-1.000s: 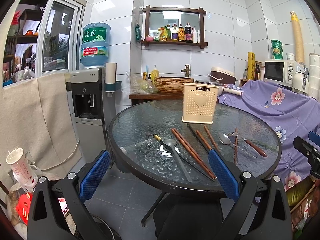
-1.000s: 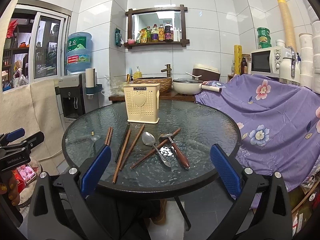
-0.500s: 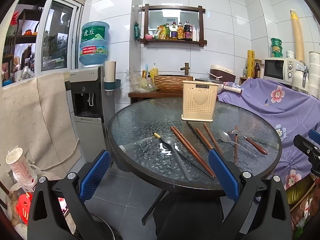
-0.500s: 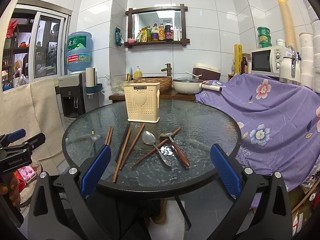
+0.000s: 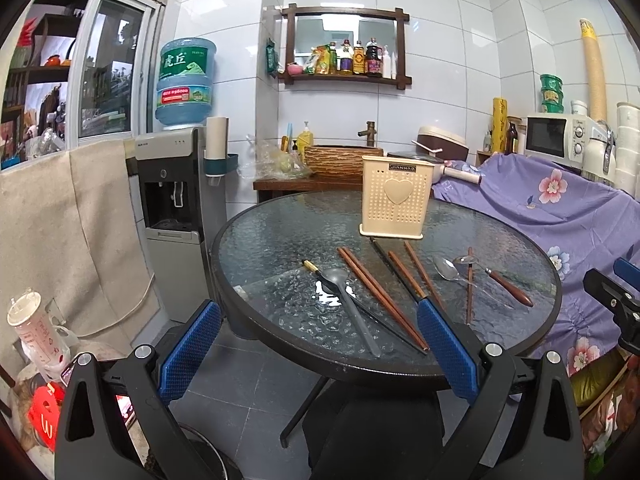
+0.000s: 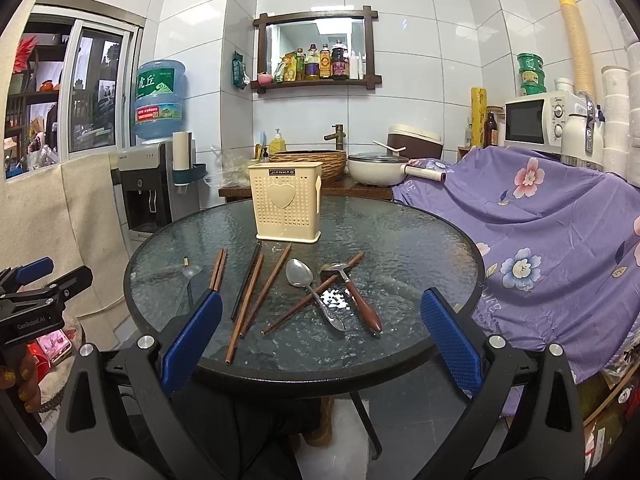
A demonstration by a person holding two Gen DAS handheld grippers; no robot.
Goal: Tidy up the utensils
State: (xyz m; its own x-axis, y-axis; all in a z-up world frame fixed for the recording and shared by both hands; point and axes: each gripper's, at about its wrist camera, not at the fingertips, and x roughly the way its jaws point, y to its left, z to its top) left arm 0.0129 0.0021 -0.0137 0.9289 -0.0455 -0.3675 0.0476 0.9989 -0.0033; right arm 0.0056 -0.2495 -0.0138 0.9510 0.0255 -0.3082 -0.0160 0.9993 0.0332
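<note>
A cream utensil holder (image 5: 397,197) (image 6: 285,201) with a heart stands upright at the back of the round glass table (image 5: 280,232) (image 6: 420,236). In front of it lie several brown chopsticks (image 5: 380,294) (image 6: 240,300), a black chopstick (image 6: 245,284), a grey spoon (image 5: 348,300), a steel spoon (image 6: 310,286) and a wooden-handled ladle (image 6: 356,296). My left gripper (image 5: 318,350) is open and empty, short of the table's near edge. My right gripper (image 6: 320,340) is open and empty, at the near edge.
A water dispenser (image 5: 176,184) stands left of the table. A purple flowered cloth (image 6: 540,232) covers furniture on the right. A wooden counter with a basket sink (image 6: 312,162) and a pot (image 6: 376,170) is behind. Clutter lies on the floor at left (image 5: 36,360).
Both grippers have stayed open and nearly still; the views shift only slightly toward the table. Nothing on the table has moved.
</note>
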